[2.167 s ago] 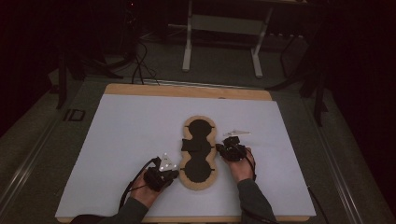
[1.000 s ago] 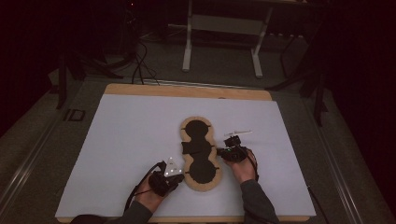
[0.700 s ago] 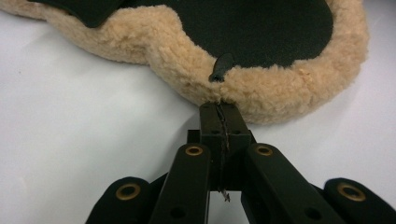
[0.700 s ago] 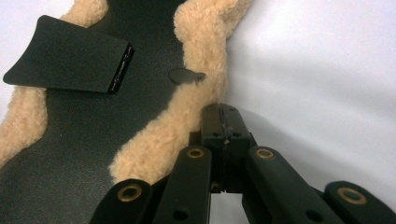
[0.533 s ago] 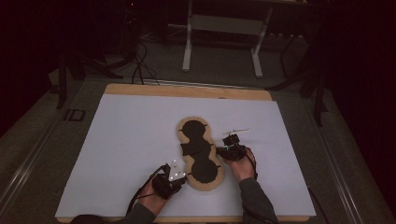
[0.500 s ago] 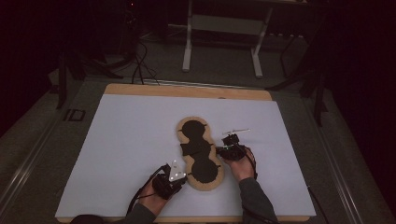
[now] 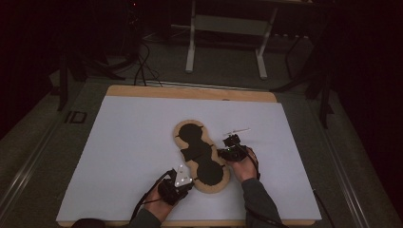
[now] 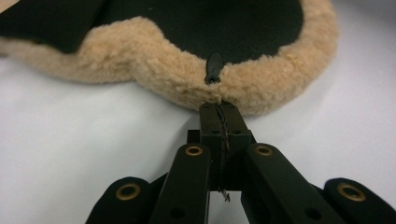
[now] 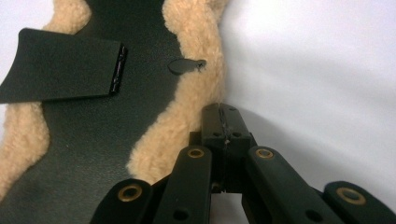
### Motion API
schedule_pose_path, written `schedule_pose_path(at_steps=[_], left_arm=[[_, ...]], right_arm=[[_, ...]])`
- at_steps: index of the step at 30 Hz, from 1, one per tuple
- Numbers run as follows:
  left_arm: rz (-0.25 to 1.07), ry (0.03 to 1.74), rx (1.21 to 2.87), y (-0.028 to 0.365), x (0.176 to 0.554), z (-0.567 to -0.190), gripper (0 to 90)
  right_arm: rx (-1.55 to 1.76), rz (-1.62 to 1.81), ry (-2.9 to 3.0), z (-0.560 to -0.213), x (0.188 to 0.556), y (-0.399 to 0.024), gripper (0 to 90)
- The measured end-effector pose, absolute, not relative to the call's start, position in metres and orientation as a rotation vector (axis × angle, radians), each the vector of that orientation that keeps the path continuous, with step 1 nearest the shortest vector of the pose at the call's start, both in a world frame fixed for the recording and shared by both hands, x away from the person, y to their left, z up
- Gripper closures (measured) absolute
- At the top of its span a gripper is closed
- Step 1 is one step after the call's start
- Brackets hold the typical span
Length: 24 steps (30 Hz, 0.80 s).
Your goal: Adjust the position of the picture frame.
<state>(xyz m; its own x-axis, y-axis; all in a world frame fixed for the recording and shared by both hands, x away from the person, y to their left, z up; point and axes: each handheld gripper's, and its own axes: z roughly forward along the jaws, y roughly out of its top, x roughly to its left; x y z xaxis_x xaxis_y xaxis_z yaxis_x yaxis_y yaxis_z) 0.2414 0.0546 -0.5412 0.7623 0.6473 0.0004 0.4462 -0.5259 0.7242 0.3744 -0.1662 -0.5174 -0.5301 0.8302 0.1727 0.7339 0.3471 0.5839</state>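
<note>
High view: peanut-shaped black pad [image 7: 201,151], tan fleece edging.

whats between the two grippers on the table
The near lobe of the fleece-edged black pad lies between the left gripper and right gripper, in the high view.

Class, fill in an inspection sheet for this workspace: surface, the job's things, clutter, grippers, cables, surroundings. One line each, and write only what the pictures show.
Surface: white sheet over a wooden table.
Job's things: black pad with tan fleece edge, lying flat; a black flap on it.
Clutter: a small pale thin item beyond the right gripper; too small to identify.
Grippers: left gripper has its jaws together on the fleece edge; right gripper has its jaws together on the opposite edge.
Cables: dark cable trailing from the left gripper; floor cables beyond the table.
Surroundings: dark room, white metal frame behind.
</note>
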Motion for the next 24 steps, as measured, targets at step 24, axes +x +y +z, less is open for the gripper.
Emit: schedule_pose_path(at_steps=[24], left_arm=[[0.355, 0.783, 2.222, 0.046, 0.237, -0.541, 90.0]], right_arm=[[1.324, 0.89, 2.497, -0.513, 0.378, -0.14, 90.0]])
